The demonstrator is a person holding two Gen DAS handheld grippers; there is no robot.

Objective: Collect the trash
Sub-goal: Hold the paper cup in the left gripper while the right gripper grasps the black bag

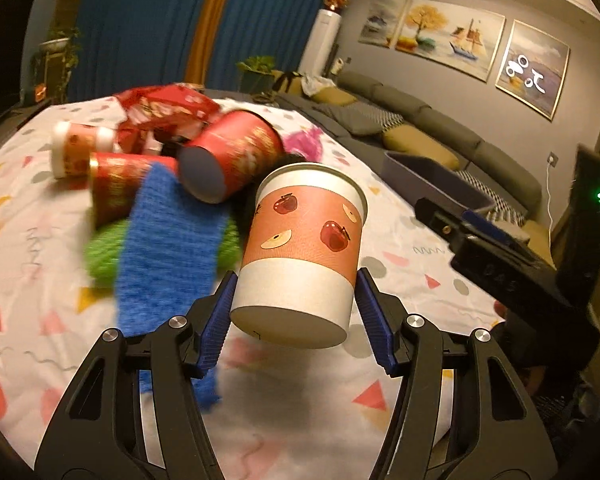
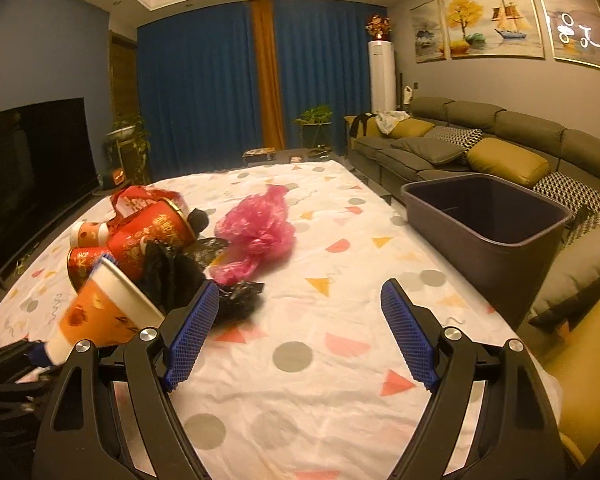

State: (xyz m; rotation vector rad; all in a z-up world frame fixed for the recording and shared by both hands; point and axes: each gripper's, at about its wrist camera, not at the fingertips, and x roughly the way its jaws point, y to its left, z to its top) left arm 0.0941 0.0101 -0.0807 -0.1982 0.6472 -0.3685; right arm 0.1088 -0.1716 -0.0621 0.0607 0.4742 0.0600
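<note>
Above the patterned surface [image 2: 340, 360], my left claw [image 1: 294, 312] grips the apple-print paper cup [image 1: 304, 248]; my right claw [image 2: 300, 336] gapes empty near the bin [image 2: 496, 236].

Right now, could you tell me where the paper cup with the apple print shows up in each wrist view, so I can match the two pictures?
Left wrist view: the apple-print cup is at centre, lower half, clamped between the left gripper pads, tilted.
Right wrist view: the same cup is at the lower left edge, blurred, left of the open right gripper.
Shared landmark: the pink plastic bag on the patterned cloth.
</note>
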